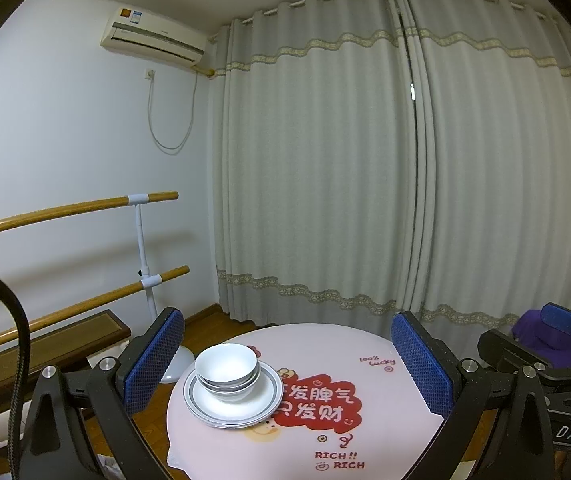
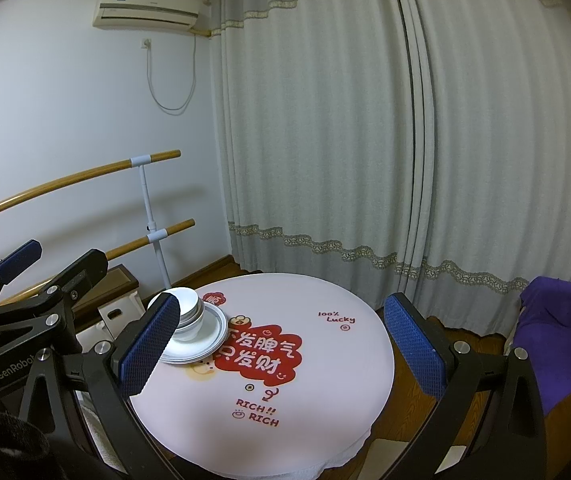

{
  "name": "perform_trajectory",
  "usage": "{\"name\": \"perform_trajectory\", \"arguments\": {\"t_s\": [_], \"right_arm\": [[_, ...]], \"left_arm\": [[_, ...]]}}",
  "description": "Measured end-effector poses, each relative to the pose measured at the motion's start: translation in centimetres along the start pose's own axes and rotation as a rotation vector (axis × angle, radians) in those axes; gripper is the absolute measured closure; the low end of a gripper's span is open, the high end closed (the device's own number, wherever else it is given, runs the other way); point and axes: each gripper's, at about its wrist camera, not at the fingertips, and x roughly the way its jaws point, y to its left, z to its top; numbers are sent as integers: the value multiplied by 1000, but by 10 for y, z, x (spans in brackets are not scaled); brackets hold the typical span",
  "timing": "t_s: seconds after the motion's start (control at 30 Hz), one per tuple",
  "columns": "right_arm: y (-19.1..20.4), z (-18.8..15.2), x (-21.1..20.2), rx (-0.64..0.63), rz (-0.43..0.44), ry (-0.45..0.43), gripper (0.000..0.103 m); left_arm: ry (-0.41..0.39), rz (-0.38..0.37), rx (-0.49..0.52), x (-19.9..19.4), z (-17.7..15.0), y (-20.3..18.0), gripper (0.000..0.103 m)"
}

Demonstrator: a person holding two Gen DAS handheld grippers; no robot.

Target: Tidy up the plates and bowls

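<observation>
A stack of white bowls [image 1: 227, 370] [image 2: 188, 306] rests on a stack of grey-rimmed white plates [image 1: 233, 404] [image 2: 205, 336] at the left side of a round table [image 1: 385, 412] [image 2: 325, 380] with a pink cloth and red print. My left gripper [image 1: 287, 364] hangs open above and in front of the table, nothing between its blue pads. My right gripper [image 2: 283, 340] is open too, held back from the table; its left pad [image 2: 149, 344] hides part of the bowls. The left gripper also shows at the left edge of the right wrist view.
Grey curtains [image 1: 365, 160] hang behind the table. A wooden double rail on a white stand [image 1: 143, 256] runs along the left wall. A purple cloth [image 2: 557, 320] lies on a seat at the right. White boxes [image 2: 117, 314] sit on the wooden floor.
</observation>
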Motion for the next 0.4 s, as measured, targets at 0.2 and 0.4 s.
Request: {"name": "perform_trajectory", "arguments": {"t_s": [0.2, 0.4], "right_arm": [[2, 0, 0, 1, -1, 1, 0], [4, -1, -2, 3, -2, 0, 0]], "left_arm": [[0, 1, 1, -1, 0, 0, 1], [-1, 6, 2, -2, 1, 0, 1]]}}
